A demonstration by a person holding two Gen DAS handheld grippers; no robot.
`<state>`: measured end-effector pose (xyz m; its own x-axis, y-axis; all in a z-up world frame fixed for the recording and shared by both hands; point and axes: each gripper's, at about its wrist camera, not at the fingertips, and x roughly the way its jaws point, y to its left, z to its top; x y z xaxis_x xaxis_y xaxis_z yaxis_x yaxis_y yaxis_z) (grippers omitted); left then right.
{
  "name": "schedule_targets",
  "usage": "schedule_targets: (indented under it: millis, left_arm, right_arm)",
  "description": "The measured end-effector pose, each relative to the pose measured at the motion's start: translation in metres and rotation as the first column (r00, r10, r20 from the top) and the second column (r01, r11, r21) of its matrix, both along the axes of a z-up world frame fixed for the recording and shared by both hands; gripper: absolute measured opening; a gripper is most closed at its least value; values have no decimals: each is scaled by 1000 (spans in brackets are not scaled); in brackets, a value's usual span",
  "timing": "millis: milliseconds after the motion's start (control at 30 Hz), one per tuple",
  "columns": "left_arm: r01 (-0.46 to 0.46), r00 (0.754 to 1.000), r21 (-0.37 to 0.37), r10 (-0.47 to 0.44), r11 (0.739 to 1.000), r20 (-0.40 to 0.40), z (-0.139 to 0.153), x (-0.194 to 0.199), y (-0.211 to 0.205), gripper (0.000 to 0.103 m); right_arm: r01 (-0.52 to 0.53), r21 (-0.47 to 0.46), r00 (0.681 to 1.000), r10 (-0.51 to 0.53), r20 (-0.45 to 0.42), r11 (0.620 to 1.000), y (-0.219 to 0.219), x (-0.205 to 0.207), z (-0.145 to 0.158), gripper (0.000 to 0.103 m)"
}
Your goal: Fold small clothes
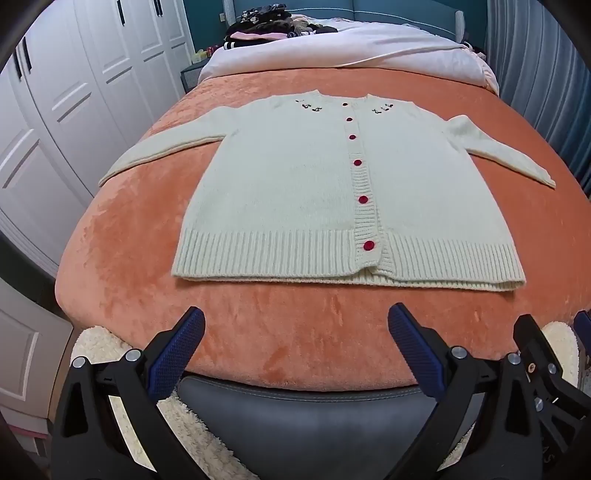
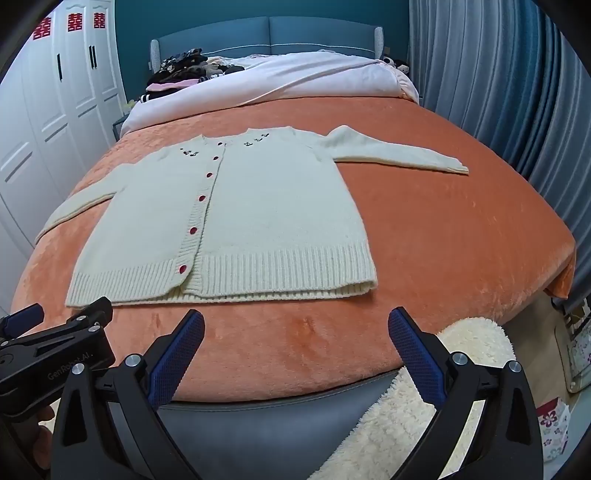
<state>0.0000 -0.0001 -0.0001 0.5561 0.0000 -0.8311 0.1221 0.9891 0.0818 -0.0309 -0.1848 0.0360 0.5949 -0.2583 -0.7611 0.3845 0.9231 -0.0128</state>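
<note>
A cream knitted cardigan (image 1: 295, 184) with red buttons lies flat and buttoned on the orange bedspread (image 1: 258, 332), both sleeves spread out to the sides. In the right wrist view the same cardigan (image 2: 258, 214) sits left of centre. My left gripper (image 1: 295, 325) hovers open over the bed's near edge, short of the ribbed hem, with nothing between its blue pads. My right gripper (image 2: 295, 325) is open too, near the hem's right corner and empty. The right gripper's black body (image 1: 535, 354) shows at the left view's right edge, and the left gripper's body (image 2: 55, 343) at the right view's left edge.
A white duvet (image 1: 351, 48) and a pile of dark clothes (image 1: 266, 22) lie at the head of the bed. White wardrobe doors (image 1: 55, 110) stand on the left, blue curtains (image 2: 498, 92) on the right. A fluffy cream rug (image 2: 424, 406) and a grey bed frame (image 2: 277, 424) lie below.
</note>
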Motion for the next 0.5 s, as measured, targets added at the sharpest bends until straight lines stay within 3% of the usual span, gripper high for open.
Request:
schedule_targets:
  millis: [500]
  left_arm:
    - [1,1000,0,-1,1000,0,-3,-2,-1,97]
  right_arm:
    - [-1,4,1000,1,-3,1000,3,1,-2,98]
